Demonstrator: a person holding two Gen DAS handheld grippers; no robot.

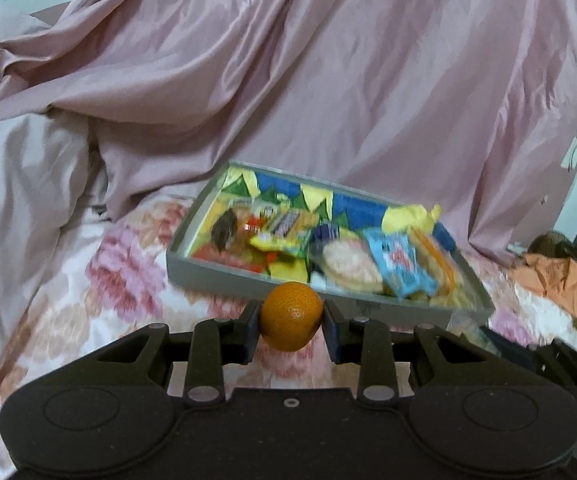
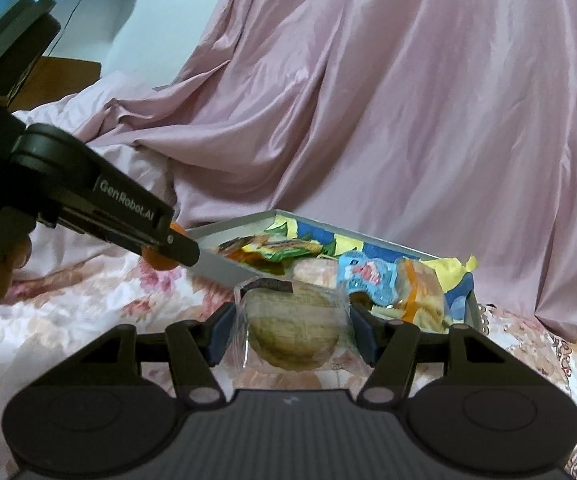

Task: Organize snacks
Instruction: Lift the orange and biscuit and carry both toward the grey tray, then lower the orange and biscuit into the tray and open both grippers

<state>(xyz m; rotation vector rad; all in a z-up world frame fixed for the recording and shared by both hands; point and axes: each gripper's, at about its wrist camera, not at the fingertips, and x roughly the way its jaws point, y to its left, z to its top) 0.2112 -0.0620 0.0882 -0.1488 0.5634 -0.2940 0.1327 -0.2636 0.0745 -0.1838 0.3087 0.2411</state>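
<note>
Holding orange (image 1: 291,316) clamped in left gripper (image 1: 291,322), wrapped pastry (image 2: 292,328) clamped in right gripper (image 2: 292,330), nearing crowded tray (image 1: 224,276); risking orange rolling off piled packets

Sheeny pink cloth drape (image 1: 328,80), matt grey tray (image 1: 224,276), glossy dimpled orange (image 1: 291,316), clear plastic-wrapped pastry (image 2: 292,328)

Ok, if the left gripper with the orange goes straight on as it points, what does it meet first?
Most likely the near wall of the grey tray: it sits right ahead of the left gripper and its orange, though depth is unclear.
</note>
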